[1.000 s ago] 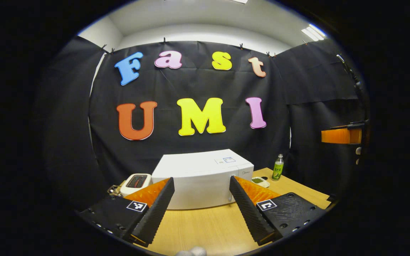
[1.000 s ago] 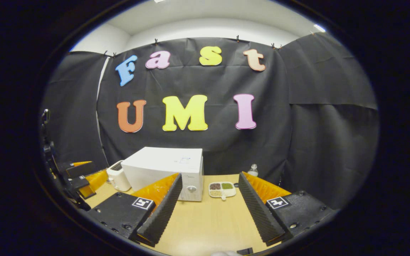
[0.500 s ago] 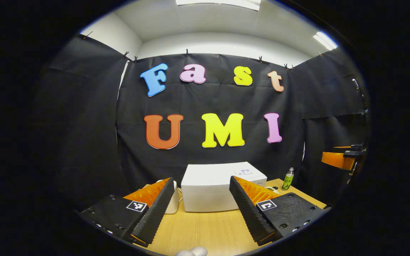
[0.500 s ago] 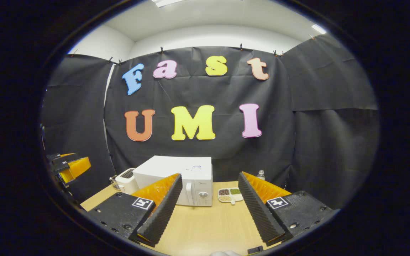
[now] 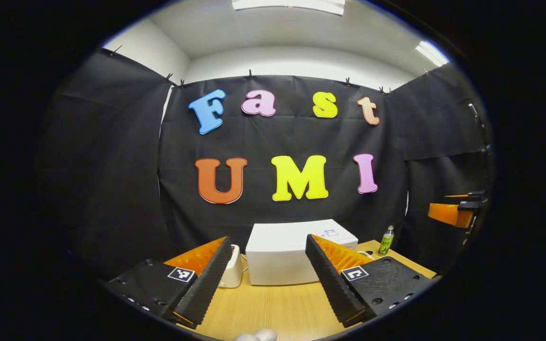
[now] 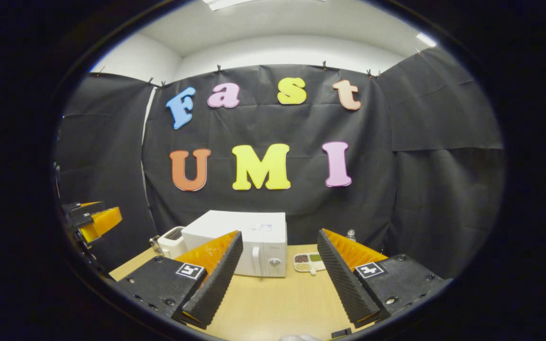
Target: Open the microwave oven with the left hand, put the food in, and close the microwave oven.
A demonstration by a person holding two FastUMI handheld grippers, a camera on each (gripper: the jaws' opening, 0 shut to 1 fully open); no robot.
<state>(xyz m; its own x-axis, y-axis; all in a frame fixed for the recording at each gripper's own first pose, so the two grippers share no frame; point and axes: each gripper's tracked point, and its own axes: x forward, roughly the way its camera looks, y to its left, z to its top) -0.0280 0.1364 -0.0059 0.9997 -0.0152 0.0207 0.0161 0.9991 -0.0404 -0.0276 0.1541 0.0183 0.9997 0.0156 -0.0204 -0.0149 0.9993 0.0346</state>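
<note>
In the left gripper view, my left gripper (image 5: 264,277) hangs over the near part of the table (image 5: 277,308) with its fingers well apart and nothing between them. The microwave (image 5: 292,253) sits at the far side of the table, door shut as far as I can tell, and well apart from the fingertips. From here I mostly see its top and a plain face; the handle is hidden behind my right-hand finger. A toaster (image 5: 232,272) stands just beside the microwave on its left, and a bottle (image 5: 386,240) stands off to its right. The right gripper (image 5: 453,213) shows at the far right edge, raised.

In the right gripper view, the right gripper (image 6: 277,279) is also spread wide and empty above the table. Here the microwave front is clearer: a vertical handle (image 6: 256,260) sits beside the knob (image 6: 275,261) on the right part of the face. The food, a tray (image 6: 309,263), lies on the table just to the right of the microwave, untouched. The left gripper shows at the left edge, high.

I judge that opening hasn't begun. To do it well, I'd bring the left gripper down to handle height, slide the open fingers around the handle, close firmly, then pull along the door's arc rather than straight back, so the oven doesn't drag. I'd keep clear of the toaster.
</note>
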